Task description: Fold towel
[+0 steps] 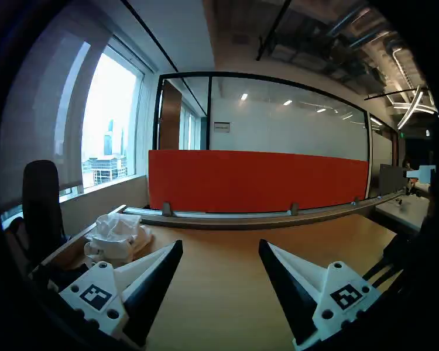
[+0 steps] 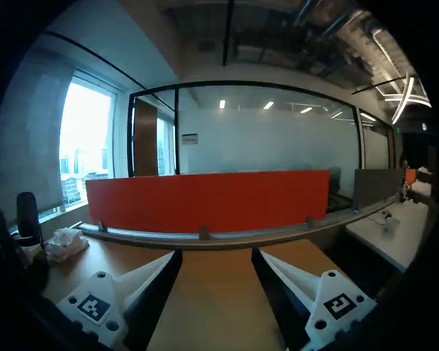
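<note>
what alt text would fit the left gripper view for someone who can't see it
Open left tongs hover empty over a wooden desk, with a crumpled white towel lying on it at the far left of the view. An orange divider panel runs along the desk's far side, beside a bright window.

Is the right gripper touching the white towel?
Apart. In the right gripper view, the right gripper is open over bare desk, and the crumpled towel lies far off to its left.
</note>
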Demonstrator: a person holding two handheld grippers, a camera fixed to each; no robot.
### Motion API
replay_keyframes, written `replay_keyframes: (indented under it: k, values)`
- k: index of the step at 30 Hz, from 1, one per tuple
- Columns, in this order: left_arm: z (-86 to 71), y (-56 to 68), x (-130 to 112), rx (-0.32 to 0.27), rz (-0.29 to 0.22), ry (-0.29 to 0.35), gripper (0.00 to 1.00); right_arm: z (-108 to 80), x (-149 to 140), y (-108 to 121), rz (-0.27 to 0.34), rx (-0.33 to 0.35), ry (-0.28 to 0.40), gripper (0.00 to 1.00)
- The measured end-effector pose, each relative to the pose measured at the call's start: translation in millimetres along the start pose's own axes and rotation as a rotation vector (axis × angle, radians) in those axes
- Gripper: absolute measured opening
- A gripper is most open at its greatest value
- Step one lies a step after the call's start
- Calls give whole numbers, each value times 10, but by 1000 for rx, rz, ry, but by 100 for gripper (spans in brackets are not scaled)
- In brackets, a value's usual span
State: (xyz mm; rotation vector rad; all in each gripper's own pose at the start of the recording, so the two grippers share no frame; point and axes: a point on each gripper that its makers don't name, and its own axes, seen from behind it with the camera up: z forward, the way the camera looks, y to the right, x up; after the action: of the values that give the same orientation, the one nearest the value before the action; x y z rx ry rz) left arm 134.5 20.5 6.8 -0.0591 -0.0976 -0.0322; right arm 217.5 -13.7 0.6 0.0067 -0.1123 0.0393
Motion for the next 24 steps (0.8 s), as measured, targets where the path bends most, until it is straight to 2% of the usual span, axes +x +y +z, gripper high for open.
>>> replay_keyframes:
  k: [8,15,24]
  values:
    - [-5,10,-169,6,35,49,96,-60,-28,-18,4,-8,10,91]
    - [-12,-7,-347,13,24,92,97,-66,-167,-50,5,-7,2,91]
    - [-16,-111,-606,32,44,119,96,-32,-371,-141,-12,0,-8,91]
